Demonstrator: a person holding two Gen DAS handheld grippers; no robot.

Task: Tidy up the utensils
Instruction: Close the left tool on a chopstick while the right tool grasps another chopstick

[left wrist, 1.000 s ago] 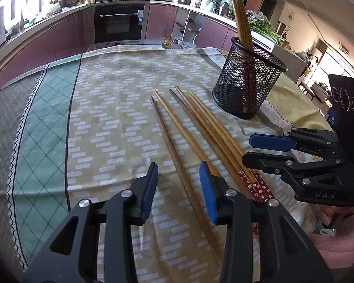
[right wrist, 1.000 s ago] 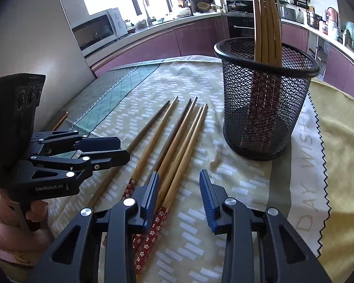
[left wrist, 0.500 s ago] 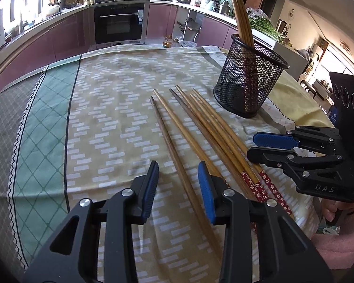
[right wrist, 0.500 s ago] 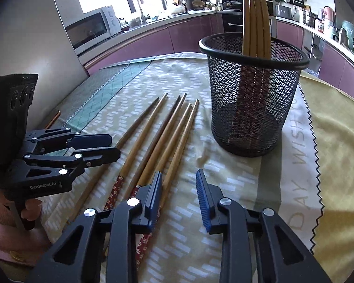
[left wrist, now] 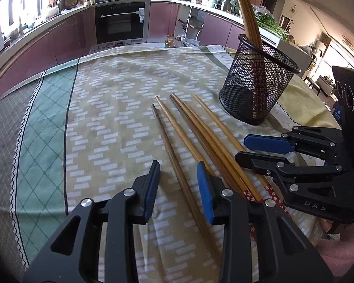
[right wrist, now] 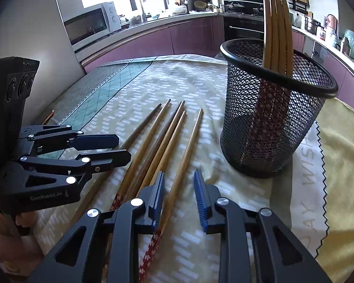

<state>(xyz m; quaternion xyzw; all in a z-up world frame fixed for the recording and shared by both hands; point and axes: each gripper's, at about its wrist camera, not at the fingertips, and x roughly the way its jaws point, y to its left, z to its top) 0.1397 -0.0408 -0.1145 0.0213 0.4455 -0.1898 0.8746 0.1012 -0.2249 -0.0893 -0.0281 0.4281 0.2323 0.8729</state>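
Observation:
Several wooden chopsticks (left wrist: 200,129) (right wrist: 162,136) lie side by side on the tablecloth, their red patterned ends nearest me. A black mesh cup (left wrist: 257,87) (right wrist: 271,122) stands upright beyond them with a few chopsticks (left wrist: 247,18) (right wrist: 276,23) upright in it. My left gripper (left wrist: 177,179) is open, straddling the leftmost dark chopstick (left wrist: 167,141); a gap shows on both sides. The jaws of my right gripper (right wrist: 179,176) are closing around the rightmost chopstick (right wrist: 191,141), which runs close to the left pad, not pressed. Each gripper shows in the other's view (left wrist: 252,148) (right wrist: 122,148).
A patterned yellow and green tablecloth (left wrist: 106,118) covers the table, with a yellow mat (right wrist: 342,153) under the cup's far side. A person's hand and pink sleeve (left wrist: 342,240) sit at the near table edge. Kitchen counters, an oven and a microwave (right wrist: 89,26) stand beyond.
The right gripper's jaws have narrowed and now have the rightmost chopstick between them. The left gripper has hardly moved, its jaws slightly narrower.

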